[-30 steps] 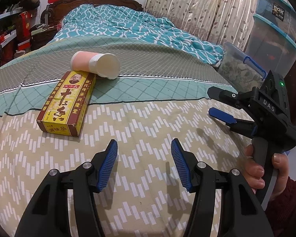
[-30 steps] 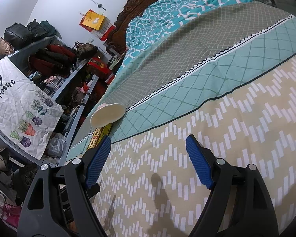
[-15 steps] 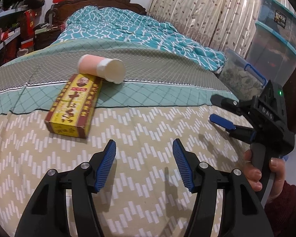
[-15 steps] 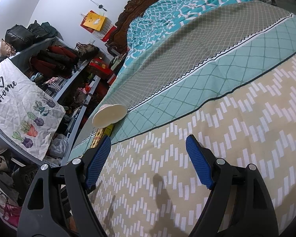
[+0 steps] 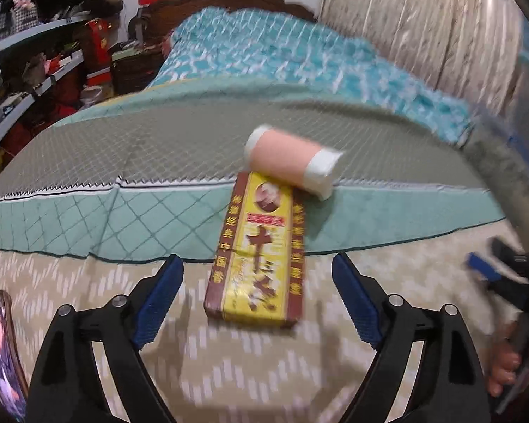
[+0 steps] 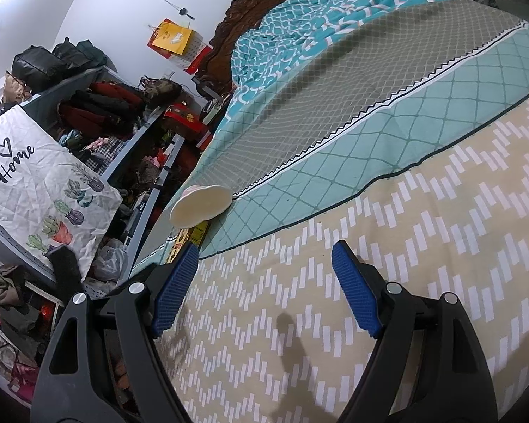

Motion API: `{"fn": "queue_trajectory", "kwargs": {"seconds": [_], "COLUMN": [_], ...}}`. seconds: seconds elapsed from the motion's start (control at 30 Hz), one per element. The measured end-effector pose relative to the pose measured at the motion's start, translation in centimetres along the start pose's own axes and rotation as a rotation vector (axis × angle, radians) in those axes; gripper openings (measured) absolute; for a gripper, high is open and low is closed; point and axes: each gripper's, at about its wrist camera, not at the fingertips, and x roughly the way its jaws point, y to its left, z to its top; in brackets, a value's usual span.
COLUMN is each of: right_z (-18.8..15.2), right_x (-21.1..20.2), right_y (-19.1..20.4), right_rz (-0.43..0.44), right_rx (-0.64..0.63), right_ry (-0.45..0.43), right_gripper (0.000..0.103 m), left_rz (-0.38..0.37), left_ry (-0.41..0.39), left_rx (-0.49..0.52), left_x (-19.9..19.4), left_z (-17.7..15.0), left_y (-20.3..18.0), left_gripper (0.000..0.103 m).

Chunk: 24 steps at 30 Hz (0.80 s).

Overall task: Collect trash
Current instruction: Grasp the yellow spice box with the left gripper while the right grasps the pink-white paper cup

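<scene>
Left gripper (image 5: 257, 294) is spreading its jaws over the near end of the yellow box (image 5: 259, 252) on the bed (image 5: 88, 162), nothing pinched yet, so next it looks like dropping to straddle and squeeze.

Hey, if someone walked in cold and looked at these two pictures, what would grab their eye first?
Probably the yellow and brown box lying flat on the bed cover, straight ahead of the left gripper, whose jaws are opening with nothing between them. At the box's far end lies a pink cup on its side. Cluttered shelves stand beside the bed.
</scene>
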Motion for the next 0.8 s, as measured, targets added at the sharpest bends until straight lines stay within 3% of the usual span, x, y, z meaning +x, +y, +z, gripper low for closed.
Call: {"fn": "queue_trajectory", "kwargs": {"seconds": [0.1, 0.13, 0.23, 0.3, 0.4, 0.47, 0.6, 0.7, 0.8], "right_z": [-0.1, 0.0, 1.4, 3.5, 6.3, 8.0, 9.3, 9.1, 8.1], "right_x": [1.3, 1.9, 4.8, 7.7, 12.6, 17.5, 24.9, 27.3, 28.5], "right_y": [1.6, 2.5, 6.7, 9.8, 13.2, 15.5, 16.8, 15.4, 14.5], "right_rz": [-0.037, -0.047, -0.075, -0.049, -0.054, -0.052, -0.089, -0.109, -0.061], "right_rx": [-0.050, -0.082, -0.220, -0.283, -0.375, -0.408, -0.351, -0.282, -0.229], "right_ry": [0.062, 0.082, 0.132, 0.159, 0.205, 0.300, 0.429, 0.452, 0.478], "right_gripper": [0.079, 0.079, 0.079, 0.080, 0.088, 0.089, 0.089, 0.088, 0.087], "left_rz": [-0.039, -0.030, -0.079, -0.086, -0.095, -0.098, -0.114, -0.124, -0.120], "left_ry": [0.058, 0.044, 0.039, 0.038, 0.038, 0.042, 0.042, 0.038, 0.030], "left_rx": [-0.032, -0.026, -0.016, -0.021, -0.038, -0.051, -0.084, -0.130, -0.184], "left_x": [1.6, 1.5, 1.4, 1.1, 0.6, -0.1, -2.1, -3.6, -4.6], "left_z": [-0.5, -0.7, -1.0, -1.5, -2.1, -2.8, -4.6, -6.1, -6.9], "left_y": [0.6, 0.6, 0.5, 0.7, 1.1, 1.4, 2.9, 4.8, 6.7], "left_gripper": [0.066, 0.058, 0.058, 0.058, 0.058, 0.058, 0.058, 0.058, 0.058]}}
